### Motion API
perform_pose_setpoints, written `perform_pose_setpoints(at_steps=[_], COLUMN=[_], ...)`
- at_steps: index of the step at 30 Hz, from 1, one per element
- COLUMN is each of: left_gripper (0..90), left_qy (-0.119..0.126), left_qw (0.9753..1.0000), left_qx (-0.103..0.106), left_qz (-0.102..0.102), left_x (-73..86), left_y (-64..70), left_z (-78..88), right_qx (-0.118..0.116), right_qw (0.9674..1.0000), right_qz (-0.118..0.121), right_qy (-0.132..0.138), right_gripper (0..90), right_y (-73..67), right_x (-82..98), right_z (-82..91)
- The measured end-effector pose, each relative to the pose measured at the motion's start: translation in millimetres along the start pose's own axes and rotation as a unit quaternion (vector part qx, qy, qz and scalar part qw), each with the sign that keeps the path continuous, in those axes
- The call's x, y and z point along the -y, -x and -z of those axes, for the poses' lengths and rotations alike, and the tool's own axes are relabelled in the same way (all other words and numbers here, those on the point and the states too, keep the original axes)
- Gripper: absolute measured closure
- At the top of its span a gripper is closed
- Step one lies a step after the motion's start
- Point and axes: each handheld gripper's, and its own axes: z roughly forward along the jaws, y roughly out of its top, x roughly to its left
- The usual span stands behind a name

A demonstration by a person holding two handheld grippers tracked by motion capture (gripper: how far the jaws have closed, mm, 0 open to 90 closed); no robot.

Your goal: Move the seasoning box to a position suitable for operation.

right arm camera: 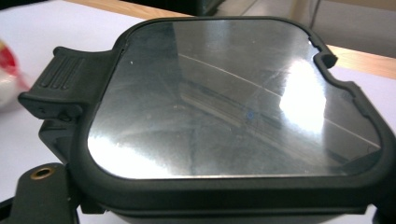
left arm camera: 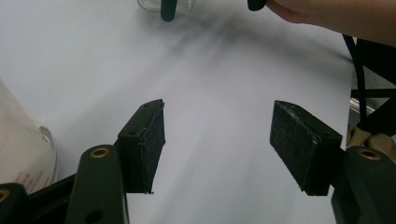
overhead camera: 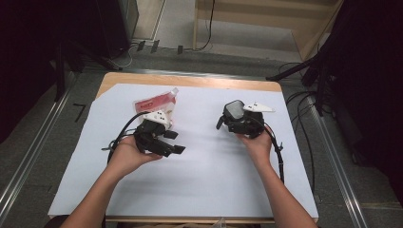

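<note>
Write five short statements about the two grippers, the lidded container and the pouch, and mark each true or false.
1. The left gripper has nothing between its fingers: true.
2. The right gripper is at a container with a black-rimmed lid: true.
3. The red and white pouch lies beside the right gripper: false, it lies by the left gripper.
4. The lid's centre is shiny and reflective: true.
5. The table is covered with a green cloth: false, a white sheet covers it.

The red-and-white pouch (overhead camera: 154, 103) carries printing (small red marks at its edge in the left gripper view), too blurred to read
</note>
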Motion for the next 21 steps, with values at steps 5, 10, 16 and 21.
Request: perform_pose_setpoints(at_steps=[5, 10, 16, 21], left_gripper=[36.5, 36.6, 36.6, 36.6], left_qy=[-0.004, -0.003, -0.004, 0.001], left_qw=[1.0, 1.0, 0.9999, 1.0], left_qx=[-0.004, -0.005, -0.009, -0.009], left_qz=[0.0, 0.003, 0.0, 0.003], left_x=[1.4, 2.8, 2.8, 3.4], left_y=[-1.7, -3.1, -2.6, -3.2], left_z=[0.2, 0.2, 1.7, 2.0], right_qx=[-0.025, -0.039, -0.056, -0.061], right_qw=[0.9997, 0.9989, 0.9977, 0.9962], right_qz=[0.006, 0.024, 0.038, 0.063], right_qy=[0.006, 0.005, 0.003, -0.003], right_gripper=[15.1, 15.1, 15.1, 15.1], right_y=[-12.8, -26.2, -39.7, -49.7], right_x=[-4.5, -5.5, -3.1, -0.6], right_z=[3.7, 8.9, 16.7, 24.0])
